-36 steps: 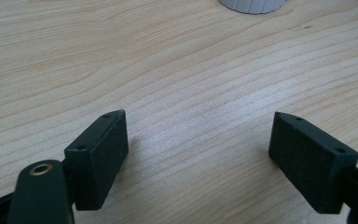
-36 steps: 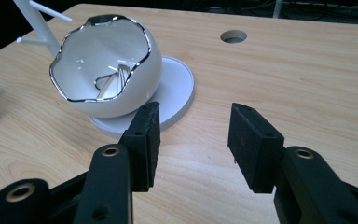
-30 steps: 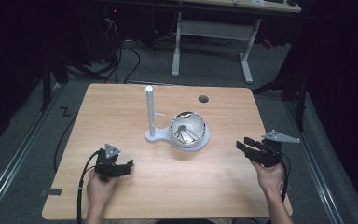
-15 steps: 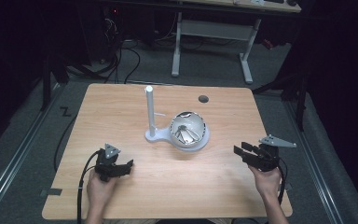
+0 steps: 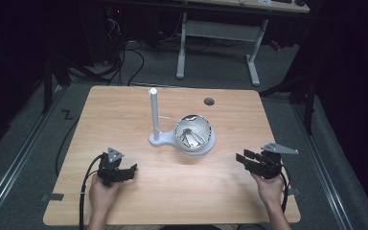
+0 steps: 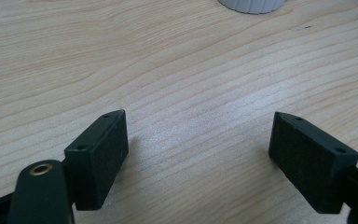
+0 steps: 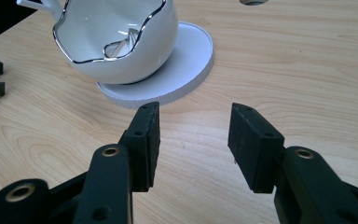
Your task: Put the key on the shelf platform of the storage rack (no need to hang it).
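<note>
Two grippers sit over the near half of the wooden table, one toward each near corner, both empty.

Left gripper: held by the person's left hand close to the near left corner. In the left gripper view its black jaws stand wide apart, with bare wood grain between them and nothing touching the pads. A sliver of the white stand base shows at the top edge of that view, well apart from the jaws.

Right gripper: held by the right hand toward the near right corner, jaws pointing left toward the table's middle. In the right gripper view the jaws are partly open, a moderate gap, with only table between them. The grey three-cornered plate on top lies toward the right edge.

White bowl: wavy silver-trimmed rim, lying tilted on the round white base at about the table's centre, its opening turned toward the near right. In the right gripper view the bowl sits just beyond the jaw tips, near but not touching.

White post: upright, joined to the base on the bowl's left side.

Round dark hole in the tabletop, toward the far edge, right of the post.
</note>
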### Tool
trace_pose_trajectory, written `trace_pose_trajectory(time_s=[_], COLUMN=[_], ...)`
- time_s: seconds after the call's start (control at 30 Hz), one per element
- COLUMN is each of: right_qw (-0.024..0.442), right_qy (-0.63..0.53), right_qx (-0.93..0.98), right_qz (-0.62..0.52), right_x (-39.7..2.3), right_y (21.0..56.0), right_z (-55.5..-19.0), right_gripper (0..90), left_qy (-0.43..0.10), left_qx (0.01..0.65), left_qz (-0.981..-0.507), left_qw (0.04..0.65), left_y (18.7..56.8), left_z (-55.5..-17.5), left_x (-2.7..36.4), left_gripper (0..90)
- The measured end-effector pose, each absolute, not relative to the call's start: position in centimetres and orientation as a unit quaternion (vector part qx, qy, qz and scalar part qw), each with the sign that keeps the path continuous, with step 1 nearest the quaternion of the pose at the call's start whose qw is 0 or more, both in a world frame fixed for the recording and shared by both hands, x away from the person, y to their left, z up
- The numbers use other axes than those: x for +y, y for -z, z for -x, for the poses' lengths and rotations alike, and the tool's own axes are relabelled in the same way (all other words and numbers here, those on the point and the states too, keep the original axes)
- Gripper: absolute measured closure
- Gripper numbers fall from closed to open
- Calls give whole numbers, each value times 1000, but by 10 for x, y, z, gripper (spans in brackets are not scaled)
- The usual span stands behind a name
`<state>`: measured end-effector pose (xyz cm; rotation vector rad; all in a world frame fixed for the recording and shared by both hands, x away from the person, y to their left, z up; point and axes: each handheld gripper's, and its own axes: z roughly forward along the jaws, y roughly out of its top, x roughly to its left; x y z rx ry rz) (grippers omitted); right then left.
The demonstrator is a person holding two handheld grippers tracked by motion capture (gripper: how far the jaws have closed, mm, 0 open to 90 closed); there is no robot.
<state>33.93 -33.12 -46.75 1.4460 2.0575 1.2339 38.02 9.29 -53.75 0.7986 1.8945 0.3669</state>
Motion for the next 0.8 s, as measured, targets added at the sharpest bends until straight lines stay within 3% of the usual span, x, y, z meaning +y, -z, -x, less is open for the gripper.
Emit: trace_pose_trajectory(time_s=[0.8], right_qw=[148], right_qy=[-414], right_qx=[741], right_qz=[-507], right_x=[-310], right_y=[495], right_z=[-343], right_gripper=[543], left_qy=[-152], left_qx=[785], left_qz=[-330], left_qw=[502], left_y=[537], left_z=[-380], left_x=[93], left_gripper=[200])
